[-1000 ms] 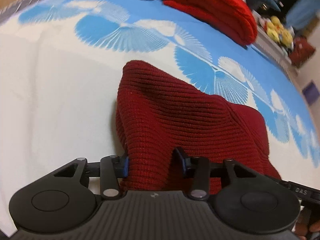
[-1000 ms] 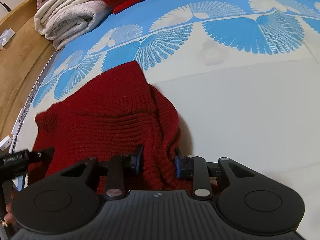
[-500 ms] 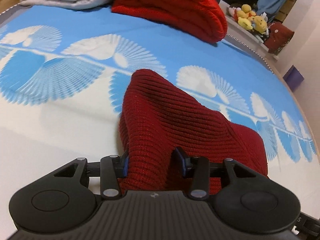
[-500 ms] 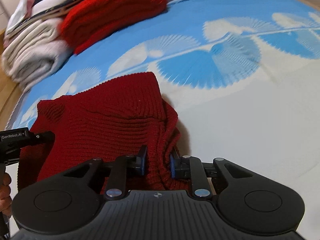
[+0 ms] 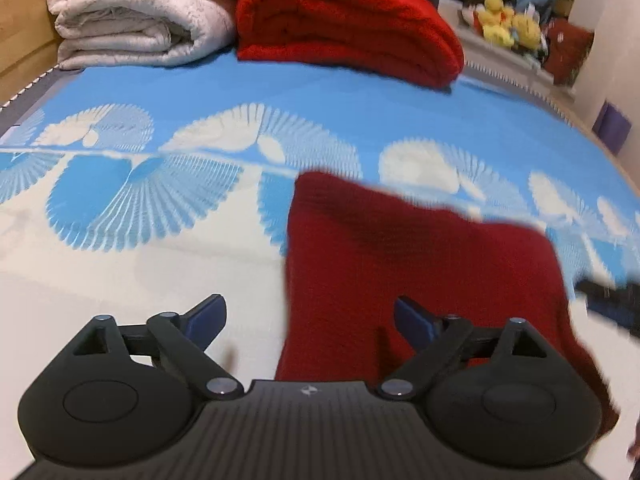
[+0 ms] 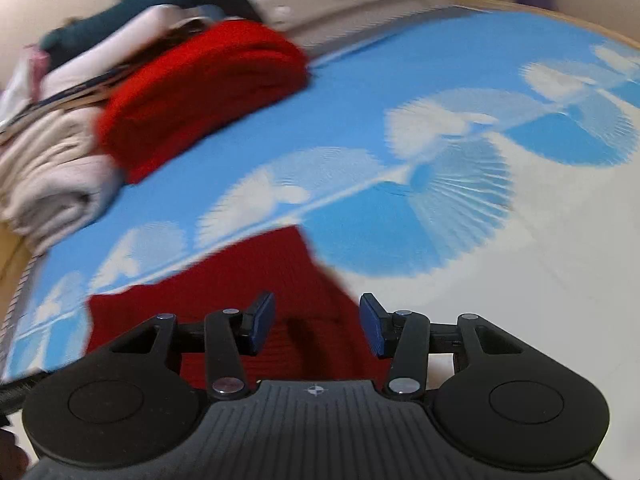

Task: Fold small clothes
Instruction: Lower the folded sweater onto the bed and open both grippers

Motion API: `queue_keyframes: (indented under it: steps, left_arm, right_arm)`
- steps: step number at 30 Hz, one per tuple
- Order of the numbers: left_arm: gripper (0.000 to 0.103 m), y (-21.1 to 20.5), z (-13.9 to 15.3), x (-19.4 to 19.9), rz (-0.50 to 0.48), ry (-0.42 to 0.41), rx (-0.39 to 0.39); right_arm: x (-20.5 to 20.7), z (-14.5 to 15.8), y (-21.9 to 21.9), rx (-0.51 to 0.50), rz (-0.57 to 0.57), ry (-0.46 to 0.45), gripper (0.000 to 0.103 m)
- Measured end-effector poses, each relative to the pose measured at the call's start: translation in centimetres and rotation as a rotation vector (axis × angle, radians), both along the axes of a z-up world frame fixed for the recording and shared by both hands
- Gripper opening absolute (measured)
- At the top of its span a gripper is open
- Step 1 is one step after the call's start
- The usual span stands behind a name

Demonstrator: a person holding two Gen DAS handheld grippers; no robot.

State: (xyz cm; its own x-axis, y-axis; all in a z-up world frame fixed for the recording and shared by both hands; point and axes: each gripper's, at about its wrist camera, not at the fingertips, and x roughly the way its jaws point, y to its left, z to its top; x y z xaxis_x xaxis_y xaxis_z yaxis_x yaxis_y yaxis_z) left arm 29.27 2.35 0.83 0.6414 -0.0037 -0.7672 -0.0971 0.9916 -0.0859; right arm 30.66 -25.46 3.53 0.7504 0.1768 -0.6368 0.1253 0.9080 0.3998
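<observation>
A dark red knitted garment [image 5: 420, 264] lies folded on the blue and white patterned sheet [image 5: 160, 184]. My left gripper [image 5: 310, 318] is opening, its blue pads spread wide over the garment's near left edge, and neither pad presses on the knit. In the right wrist view the same dark red garment [image 6: 248, 276] lies under my right gripper [image 6: 316, 328], whose jaws are opening too, with the knit beneath the gap and free of the pads. Both views are blurred by motion.
At the far side of the sheet lie a folded bright red knit [image 5: 348, 20] and a stack of folded pale blankets [image 5: 136, 12]. Yellow soft toys [image 5: 508, 20] sit on a ledge beyond. A wooden edge [image 5: 20, 44] borders the sheet at far left.
Both grippers have let go of the dark red garment and their jaws have spread. Both views have swung up toward the stacked clothes at the far side.
</observation>
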Motion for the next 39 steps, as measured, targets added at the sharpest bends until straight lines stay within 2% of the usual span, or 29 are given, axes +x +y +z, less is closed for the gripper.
queue_keyframes:
  steps: [3,6,7,8,9,11,13,15,19,20,22,23,24,25,26,28,29,31,34,36,39]
  left_arm:
    - [0.095,-0.3,-1.8,-1.2,-0.045,0.069,0.044]
    - [0.103,0.5,-3.3,-1.9,-0.054,0.077,0.101]
    - [0.103,1.1,-3.7,-2.0,-0.06,0.081,0.092]
    - [0.103,1.9,-4.0,-2.0,-0.066,0.089,0.067]
    - [0.103,2.5,-4.2,-2.1,-0.064,0.098,0.044]
    - [0.103,3.7,-4.2,-2.2,-0.066,0.114,0.005]
    - [0.103,4.1,-3.9,-2.5,-0.077,0.113,0.02]
    - [0.103,4.0,-3.0,-3.2,-0.082,0.098,0.037]
    - [0.103,2.8,-1.5,-5.0,-0.127,0.054,0.078]
    - [0.103,2.4,-1.2,-5.4,-0.145,0.041,0.084]
    - [0.103,1.2,-1.3,-5.9,-0.192,0.027,0.101]
    - [0.103,0.5,-1.9,-5.9,-0.213,0.039,0.138]
    - [0.103,0.0,-2.7,-5.8,-0.218,0.05,0.178]
    - [0.103,-0.2,-3.5,-5.5,-0.218,0.066,0.192]
    - [0.103,-0.1,-3.7,-5.4,-0.211,0.079,0.174]
    - [0.103,0.6,-2.9,-5.5,-0.181,0.085,0.121]
    - [0.103,0.9,-2.4,-5.7,-0.182,0.069,0.114]
    - [0.103,1.0,-2.2,-6.0,-0.175,0.04,0.151]
    - [0.103,1.0,-3.5,-5.7,-0.176,0.07,0.167]
    - [0.103,0.9,-3.1,-5.8,-0.147,0.07,0.162]
    - [0.103,0.1,-0.4,-7.7,-0.155,0.025,0.148]
  right_arm:
    - [1.1,-0.3,1.5,-0.035,0.051,-0.019,0.049]
    - [2.8,-1.6,2.7,-0.09,0.123,-0.01,0.049]
    - [3.4,-2.2,3.1,-0.12,0.138,0.015,0.05]
    - [4.1,-2.9,3.4,-0.151,0.141,0.032,0.056]
    - [4.5,-3.4,3.2,-0.144,0.127,0.034,0.06]
    - [5.0,-3.3,2.7,-0.09,0.093,0.061,0.061]
    - [4.9,-2.4,2.4,-0.073,0.043,0.071,0.059]
    - [3.8,-1.1,2.6,-0.119,0.031,0.066,0.059]
    - [0.1,0.7,4.4,-0.147,0.257,0.032,0.059]
    - [-1.2,0.9,5.5,-0.181,0.349,0.029,0.057]
    - [-2.5,0.0,7.4,-0.283,0.454,0.051,0.058]
    - [-2.9,-1.1,8.2,-0.344,0.456,0.041,0.062]
    - [-3.0,-2.1,8.6,-0.391,0.448,0.028,0.073]
    - [-2.9,-2.5,8.4,-0.382,0.438,0.028,0.077]
    - [-2.7,-2.2,7.9,-0.344,0.428,0.044,0.077]
    - [-2.7,-0.5,6.6,-0.27,0.397,0.097,0.071]
    - [-3.5,0.2,6.1,-0.265,0.398,0.086,0.068]
    - [-4.7,0.4,5.9,-0.335,0.402,0.076,0.068]
    - [-5.3,-2.1,6.3,-0.418,0.445,0.091,0.074]
    - [-5.7,-2.1,6.2,-0.419,0.424,0.06,0.078]
    - [-7.6,0.3,5.9,-0.39,0.36,0.042,0.08]
